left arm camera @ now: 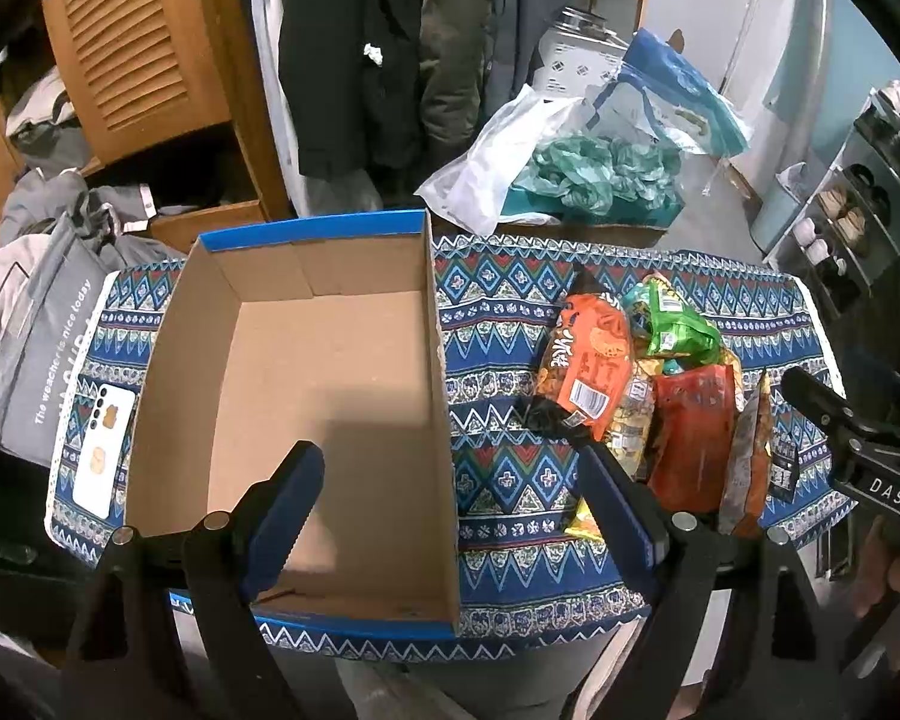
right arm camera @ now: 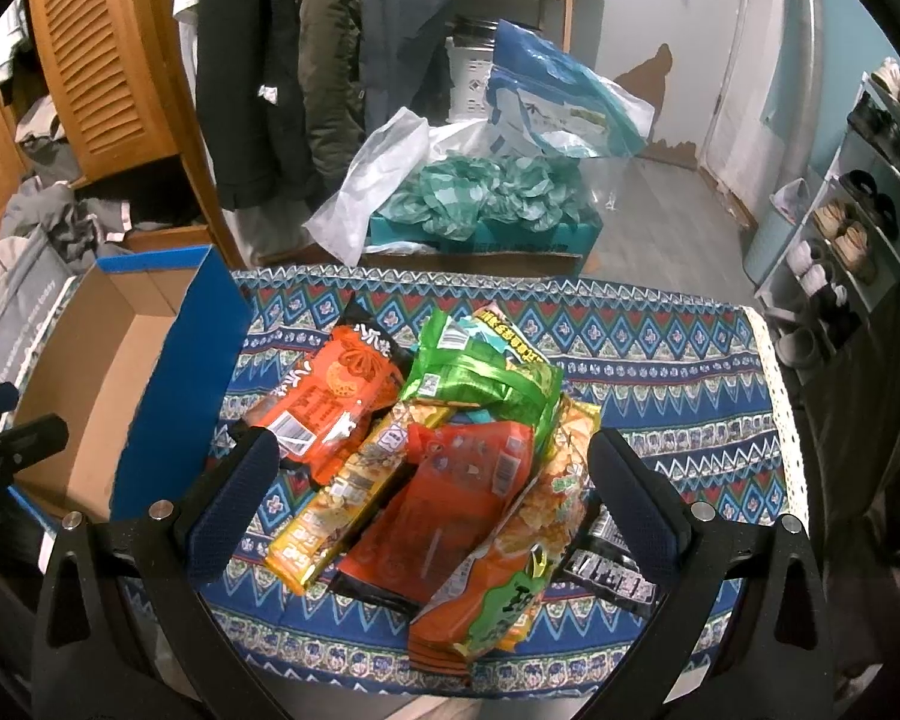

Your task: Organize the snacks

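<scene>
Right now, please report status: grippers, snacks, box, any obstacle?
Left gripper open above cardboard box, box empty. Right gripper open over snack pile, nothing held. Phone beside box, not blocking.

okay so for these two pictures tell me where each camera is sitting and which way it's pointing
Left wrist: rides the left hand-held gripper, looking forward and down into the empty cardboard box; its own open fingers show, and the right hand-held gripper at the right edge.
Right wrist: rides the right hand-held gripper, looking forward and down over the snack pile; its open fingers show, and part of the left hand-held gripper at the left edge.
Shared: box, snacks, patterned tablecloth, room behind.
</scene>
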The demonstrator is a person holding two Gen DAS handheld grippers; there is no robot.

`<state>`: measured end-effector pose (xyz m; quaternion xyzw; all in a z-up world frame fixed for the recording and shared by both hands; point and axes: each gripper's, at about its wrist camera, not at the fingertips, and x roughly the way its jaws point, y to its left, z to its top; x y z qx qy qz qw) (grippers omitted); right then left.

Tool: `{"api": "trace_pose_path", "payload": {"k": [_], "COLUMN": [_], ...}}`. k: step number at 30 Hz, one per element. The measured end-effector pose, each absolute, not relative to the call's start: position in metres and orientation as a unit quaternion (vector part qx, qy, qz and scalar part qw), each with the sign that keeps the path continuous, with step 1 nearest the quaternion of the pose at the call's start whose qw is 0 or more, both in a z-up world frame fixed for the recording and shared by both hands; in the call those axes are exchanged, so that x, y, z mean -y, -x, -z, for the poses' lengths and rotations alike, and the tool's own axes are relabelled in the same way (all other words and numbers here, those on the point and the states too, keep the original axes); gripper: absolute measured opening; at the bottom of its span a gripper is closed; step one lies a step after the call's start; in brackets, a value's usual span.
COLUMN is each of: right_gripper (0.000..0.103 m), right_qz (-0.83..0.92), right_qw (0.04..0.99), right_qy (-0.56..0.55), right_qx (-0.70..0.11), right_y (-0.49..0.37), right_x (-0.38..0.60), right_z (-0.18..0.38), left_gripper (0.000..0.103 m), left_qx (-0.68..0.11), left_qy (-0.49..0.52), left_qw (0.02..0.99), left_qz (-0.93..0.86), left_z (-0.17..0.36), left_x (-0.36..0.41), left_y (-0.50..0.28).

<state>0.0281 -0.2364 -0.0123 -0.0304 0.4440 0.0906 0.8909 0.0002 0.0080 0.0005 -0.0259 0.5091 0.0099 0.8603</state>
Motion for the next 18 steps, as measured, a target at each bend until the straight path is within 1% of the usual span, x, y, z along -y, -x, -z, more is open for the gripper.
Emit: {"api": "trace_pose_path", "payload": {"k": [18], "right_gripper": [0.101], "right_qz": [-0.086], "right_qw": [0.889], "right_qy": [0.026], "right_qx": [-0.45], "right_y": [-0.028], "right_x": [0.241], "right_z": [0.0162], "left_gripper": [0.088], "left_qx": [-0.51], "left_qy": [0.032], "left_qw": [0.86], "left_qz": [-0.01], "left_z": [-0.0001], "left_x": [-0.0101], "left_y": [-0.0006]}}
